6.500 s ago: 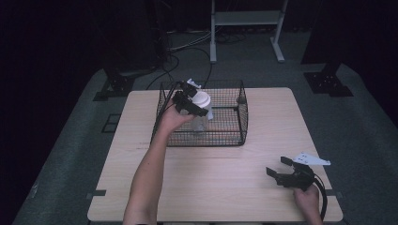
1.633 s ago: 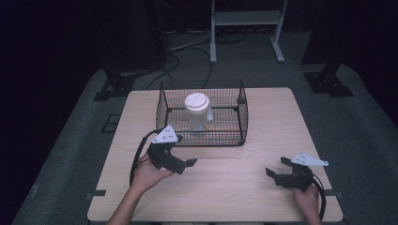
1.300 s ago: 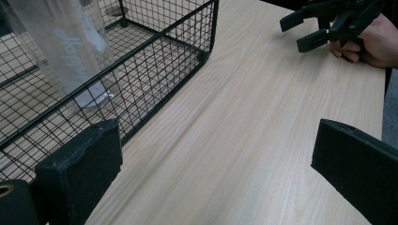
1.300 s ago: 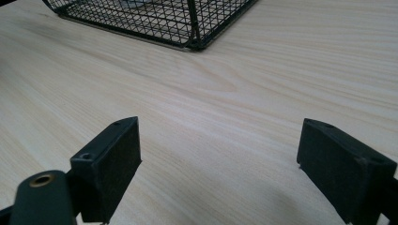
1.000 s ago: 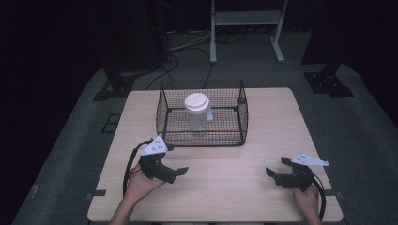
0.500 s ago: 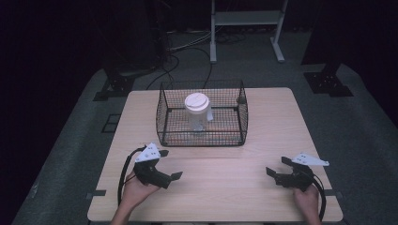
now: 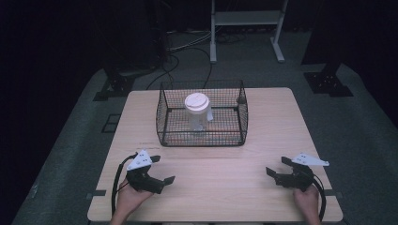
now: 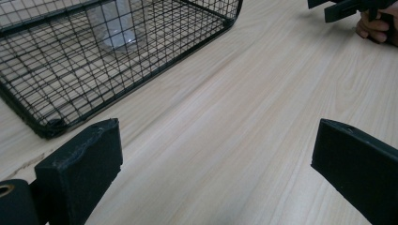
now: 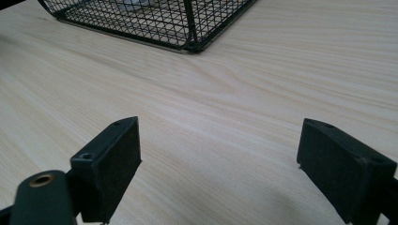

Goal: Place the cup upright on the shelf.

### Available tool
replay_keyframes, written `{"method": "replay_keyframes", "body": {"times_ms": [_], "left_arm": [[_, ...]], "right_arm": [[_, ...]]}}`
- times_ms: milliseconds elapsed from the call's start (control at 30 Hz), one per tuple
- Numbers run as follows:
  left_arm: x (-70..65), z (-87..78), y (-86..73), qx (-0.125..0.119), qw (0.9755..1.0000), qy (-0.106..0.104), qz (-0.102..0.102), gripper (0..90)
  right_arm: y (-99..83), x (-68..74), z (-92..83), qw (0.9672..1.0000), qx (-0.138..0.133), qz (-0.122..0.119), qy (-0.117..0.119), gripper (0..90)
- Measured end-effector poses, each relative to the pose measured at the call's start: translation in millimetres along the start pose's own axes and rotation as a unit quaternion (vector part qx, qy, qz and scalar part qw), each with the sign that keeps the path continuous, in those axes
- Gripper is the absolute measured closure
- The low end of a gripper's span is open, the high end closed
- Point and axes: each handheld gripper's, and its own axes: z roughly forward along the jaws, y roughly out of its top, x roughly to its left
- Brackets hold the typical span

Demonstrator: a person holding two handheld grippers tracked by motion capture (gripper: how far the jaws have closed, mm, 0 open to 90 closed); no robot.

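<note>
Ahead of my left claw (image 7: 162,169), the jar (image 7: 196,112) stands upright inside the wire basket (image 7: 202,138). That claw has pulled back to the near counter (image 7: 263,140) edge, jaws apart and empty; right claw (image 7: 278,168) likewise apart. Placement looks done.

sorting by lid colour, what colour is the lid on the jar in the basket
White, or close to it. The lid shows best in the high view, atop the clear jar.

Jar (image 7: 196,111) upright inside wire basket (image 7: 162,123), at the far middle of the bench (image 7: 277,126). Left gripper (image 7: 160,169) near the front left corner, right gripper (image 7: 277,167) front right, well apart.
</note>
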Motion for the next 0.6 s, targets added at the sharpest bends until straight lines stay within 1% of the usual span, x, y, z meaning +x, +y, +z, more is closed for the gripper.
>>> {"method": "replay_keyframes", "body": {"times_ms": [67,267,433,467,600], "left_arm": [[0.4,-1.1,-3.6,0.005,1.0000,0.007,0.001,1.2],[2.8,-5.9,-13.2,0.007,0.9997,0.022,-0.003,1.3],[6.7,-10.7,-22.7,-0.001,0.9994,0.030,-0.017,1.2],[7.7,-11.4,-24.8,0.001,0.9994,0.031,-0.017,1.2],[10.4,-15.3,-32.5,-0.011,0.9991,0.034,-0.025,1.2]], "right_arm": [[0.0,0.0,-0.1,1.0000,0.000,0.000,0.000,12.9],[-0.1,0.2,-0.3,1.0000,0.000,0.000,0.000,12.9],[-0.1,0.5,-0.2,1.0000,0.001,0.000,0.000,12.9],[-0.1,0.5,-0.2,1.0000,0.000,0.000,0.000,12.9],[-0.2,-0.1,-0.8,1.0000,-0.002,0.002,0.000,12.9]]}}
